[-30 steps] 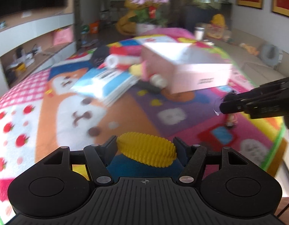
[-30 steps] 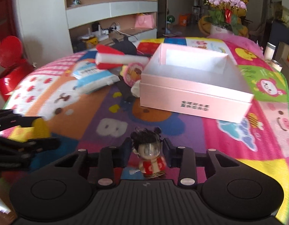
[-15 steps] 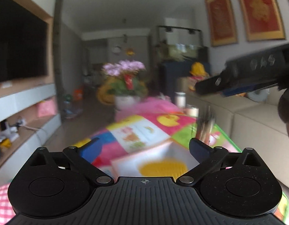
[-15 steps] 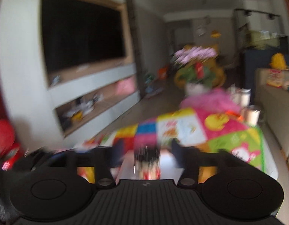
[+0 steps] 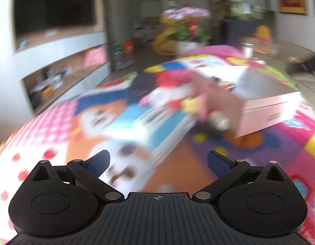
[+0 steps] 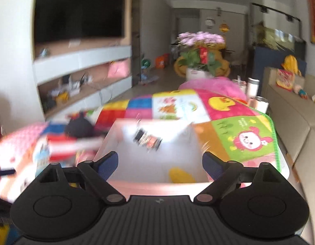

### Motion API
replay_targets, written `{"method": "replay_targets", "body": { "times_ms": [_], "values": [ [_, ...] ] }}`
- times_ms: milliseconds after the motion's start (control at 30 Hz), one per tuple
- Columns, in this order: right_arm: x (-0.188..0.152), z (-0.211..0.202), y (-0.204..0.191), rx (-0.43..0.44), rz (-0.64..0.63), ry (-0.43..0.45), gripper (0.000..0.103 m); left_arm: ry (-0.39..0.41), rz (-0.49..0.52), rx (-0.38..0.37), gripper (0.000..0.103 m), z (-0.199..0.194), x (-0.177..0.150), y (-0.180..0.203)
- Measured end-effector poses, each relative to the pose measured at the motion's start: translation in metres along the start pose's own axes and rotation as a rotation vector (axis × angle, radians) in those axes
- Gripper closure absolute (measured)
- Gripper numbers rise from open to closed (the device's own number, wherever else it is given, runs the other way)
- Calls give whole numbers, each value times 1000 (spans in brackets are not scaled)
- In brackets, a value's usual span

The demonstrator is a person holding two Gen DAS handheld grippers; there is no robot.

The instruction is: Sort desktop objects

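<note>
Inside the pink box (image 6: 157, 163) on the quilted tabletop (image 6: 239, 138) lie 2 toys, a small doll (image 6: 147, 138) and a yellow piece (image 6: 181, 175), while the right gripper (image 6: 160, 161) and left gripper (image 5: 158, 159) hang nearby, both jaws just opened wide and gripping nothing.

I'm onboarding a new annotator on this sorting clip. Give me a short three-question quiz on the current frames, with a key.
1. True or false: the right gripper holds the small doll.
2. Which two toys lie inside the pink box?
A. a book and a cup
B. a small doll and a yellow toy
C. a plant and a bottle
3. Fill in: the left gripper is ____, nothing between its fingers.

Key
1. False; its jaws have just been opening and stand empty.
2. B: the small doll and the yellow toy.
3. open
</note>
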State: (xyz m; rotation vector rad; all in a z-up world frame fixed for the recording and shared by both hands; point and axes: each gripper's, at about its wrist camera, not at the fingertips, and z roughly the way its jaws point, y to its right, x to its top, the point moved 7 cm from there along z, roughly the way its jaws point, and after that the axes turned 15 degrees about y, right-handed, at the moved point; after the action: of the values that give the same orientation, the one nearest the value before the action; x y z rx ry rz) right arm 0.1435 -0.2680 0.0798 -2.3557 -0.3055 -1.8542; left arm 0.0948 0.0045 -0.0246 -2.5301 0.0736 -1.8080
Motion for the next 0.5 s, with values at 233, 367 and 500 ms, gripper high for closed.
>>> {"method": "replay_targets", "body": {
  "times_ms": [233,367,500],
  "values": [
    [-34,1,-95,133,-286,25,20,-21,-120,130,0,-12,-18,-44],
    [-48,18,-141,189,-433,-19,60,-5,-188,150,0,-13,-16,-55],
    [-61,42,-167,173,-545,-12,65,-8,-249,150,0,-14,-17,-61]
  ]
}}
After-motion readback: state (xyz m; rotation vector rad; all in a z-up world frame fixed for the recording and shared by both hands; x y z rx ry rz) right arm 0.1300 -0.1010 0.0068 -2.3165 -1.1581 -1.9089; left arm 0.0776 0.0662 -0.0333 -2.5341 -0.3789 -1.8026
